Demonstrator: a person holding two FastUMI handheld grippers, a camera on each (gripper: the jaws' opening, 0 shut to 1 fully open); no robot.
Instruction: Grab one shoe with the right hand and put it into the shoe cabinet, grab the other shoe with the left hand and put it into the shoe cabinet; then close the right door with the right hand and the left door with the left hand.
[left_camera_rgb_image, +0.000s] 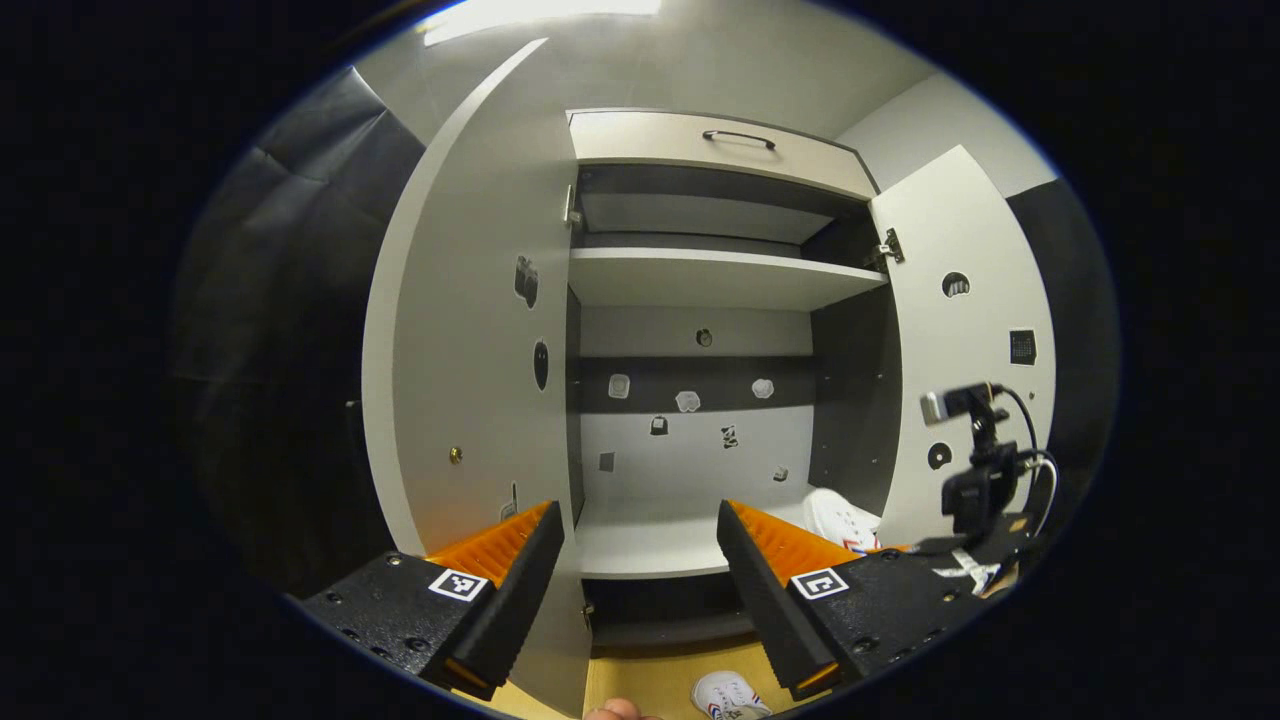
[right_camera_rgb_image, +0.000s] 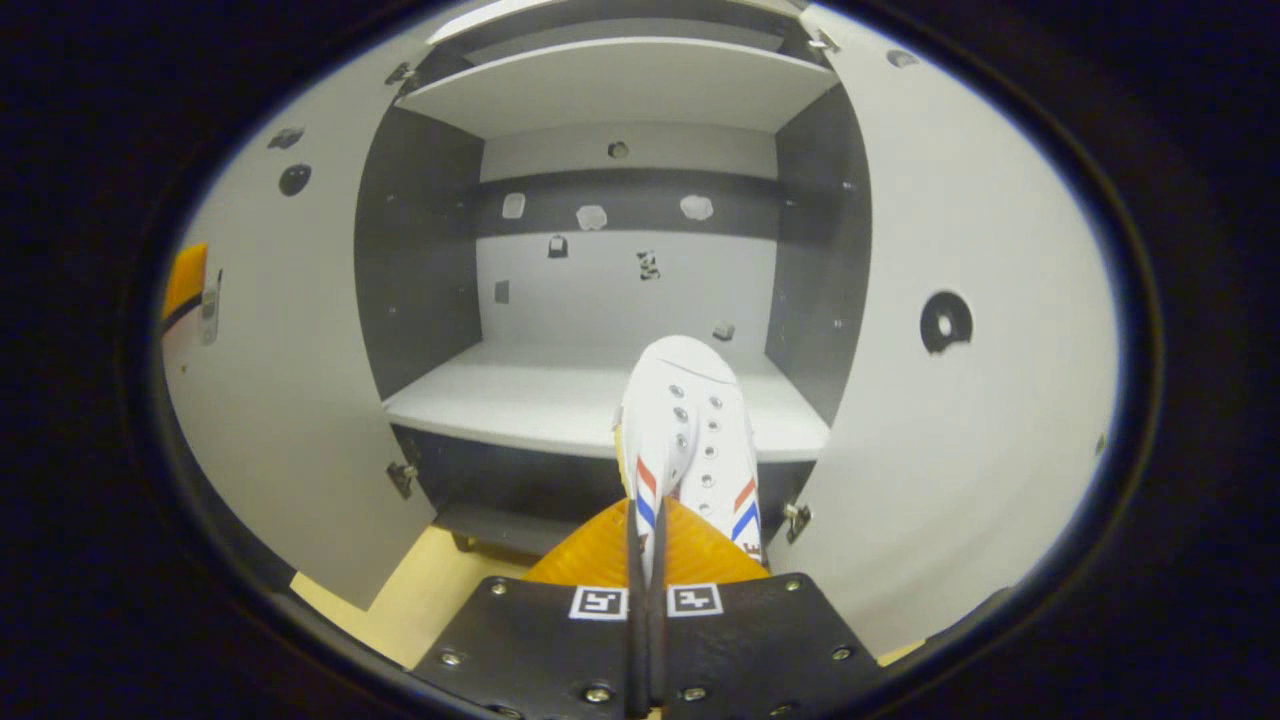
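Both doors of the shoe cabinet hang wide open, so this looks like the first step: getting shoe one onto the bottom shelf. In the right gripper view, the right gripper has its jaws pinched together on the heel end of a white shoe, toe pointing into the cabinet, over the shelf's front edge on the right side. Hard to say if it's resting there yet. In the left gripper view, the left gripper hangs back with jaws spread and nothing between them. The second shoe sits on the floor below it. Next up is probably letting go of shoe one, then the left gripper dropping down for the other.
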